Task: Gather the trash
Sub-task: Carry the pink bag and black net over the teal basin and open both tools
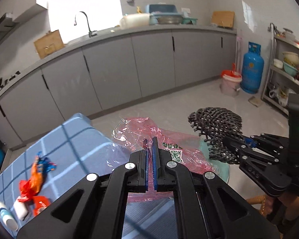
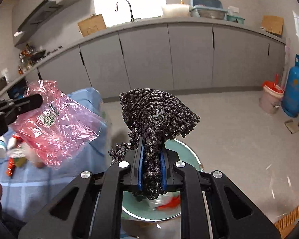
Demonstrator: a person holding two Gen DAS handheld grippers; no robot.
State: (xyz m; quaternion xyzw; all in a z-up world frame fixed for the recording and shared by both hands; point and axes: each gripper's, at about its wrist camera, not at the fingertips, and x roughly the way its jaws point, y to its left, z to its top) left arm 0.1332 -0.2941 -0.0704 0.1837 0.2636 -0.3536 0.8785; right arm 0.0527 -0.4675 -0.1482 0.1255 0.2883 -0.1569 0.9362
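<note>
- The left gripper (image 1: 150, 145) is closed on a thin pink plastic bag (image 1: 149, 131), which spreads out ahead of its fingertips.
- The right gripper (image 2: 151, 151) is clamped on a black foam net (image 2: 157, 111), with a pale green bin (image 2: 181, 151) directly below it.
- To the left of the left gripper, wrappers (image 1: 35, 177) lie on the blue checked tablecloth (image 1: 73, 145).
- Far ahead are grey cabinets (image 1: 109, 67).

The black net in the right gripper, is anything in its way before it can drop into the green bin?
Nothing visible blocks it. The black net, clamped in the right gripper, hangs right above the green bin's open top. The pink bag is off to the side.
</note>
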